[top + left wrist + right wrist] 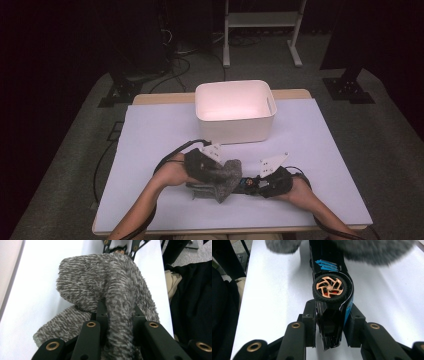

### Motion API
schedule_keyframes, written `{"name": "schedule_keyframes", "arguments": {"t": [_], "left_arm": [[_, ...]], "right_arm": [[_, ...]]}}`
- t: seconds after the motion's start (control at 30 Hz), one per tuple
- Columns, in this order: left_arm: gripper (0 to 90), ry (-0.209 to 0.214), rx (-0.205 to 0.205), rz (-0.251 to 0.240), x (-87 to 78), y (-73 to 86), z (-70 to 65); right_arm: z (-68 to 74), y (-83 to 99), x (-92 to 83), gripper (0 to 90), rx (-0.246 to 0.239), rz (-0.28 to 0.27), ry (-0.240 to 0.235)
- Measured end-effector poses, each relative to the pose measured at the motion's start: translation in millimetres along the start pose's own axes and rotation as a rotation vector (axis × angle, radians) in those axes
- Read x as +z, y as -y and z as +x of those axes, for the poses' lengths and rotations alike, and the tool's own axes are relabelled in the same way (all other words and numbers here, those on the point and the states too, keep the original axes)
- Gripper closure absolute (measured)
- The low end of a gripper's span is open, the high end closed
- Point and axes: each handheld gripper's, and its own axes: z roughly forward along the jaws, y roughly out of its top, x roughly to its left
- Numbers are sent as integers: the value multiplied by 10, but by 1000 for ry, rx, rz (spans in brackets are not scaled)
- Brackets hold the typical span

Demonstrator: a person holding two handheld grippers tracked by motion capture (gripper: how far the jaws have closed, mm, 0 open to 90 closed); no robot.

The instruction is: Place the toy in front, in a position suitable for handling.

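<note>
A fuzzy grey cloth [223, 179] lies bunched near the table's front middle, and my left gripper [212, 172] is shut on a fold of it. From the left gripper view the cloth [105, 287] rises between both jaws and drapes over what lies beyond. A black and blue toy car [332, 290] with copper wheels lies on its side, and my right gripper [330, 315] is shut on its rear end. In the high view the right gripper [257, 184] points left at the car [246, 183], whose front is hidden under the cloth [372, 250].
A white empty bin [235, 111] stands at the back middle of the pale table cover [310, 150]. The table's front edge runs just under the forearms. Dark floor, cables and a white stand surround the table.
</note>
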Motion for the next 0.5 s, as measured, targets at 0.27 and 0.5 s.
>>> {"name": "schedule_keyframes", "arguments": {"t": [0.27,0.5], "left_arm": [[752,-19,-66,-23,-92,268,28],[752,-16,-84,-49,-102,362,24]], "right_arm": [[-4,-2,1,658,-2,2,-2],[1,-8,1,659,-2,3,1]]}}
